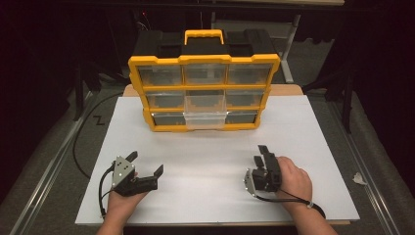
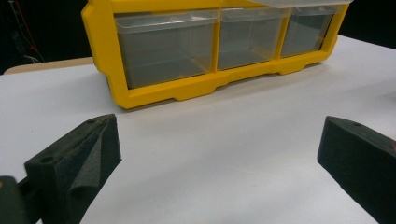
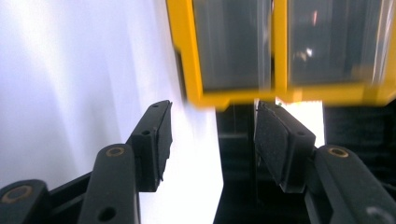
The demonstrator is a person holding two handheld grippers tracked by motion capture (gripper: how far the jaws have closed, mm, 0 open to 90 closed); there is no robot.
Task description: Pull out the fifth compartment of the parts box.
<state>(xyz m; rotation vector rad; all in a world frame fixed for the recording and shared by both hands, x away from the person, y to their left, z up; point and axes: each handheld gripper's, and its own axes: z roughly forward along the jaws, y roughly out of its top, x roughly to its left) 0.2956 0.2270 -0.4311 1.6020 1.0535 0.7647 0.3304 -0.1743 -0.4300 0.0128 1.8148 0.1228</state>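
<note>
Organizer at the desk's far edge, its bottom-middle drawer pulled partly out. The drawer is judged light, stiff, slick plastic, best pinched at its front lip. Left gripper and right gripper: jaws released, empty.

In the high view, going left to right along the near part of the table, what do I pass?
Left gripper, jaws wide open → bare white table surface → right gripper, jaws partly open with nothing between them → crumpled white scrap on the floor.
</note>
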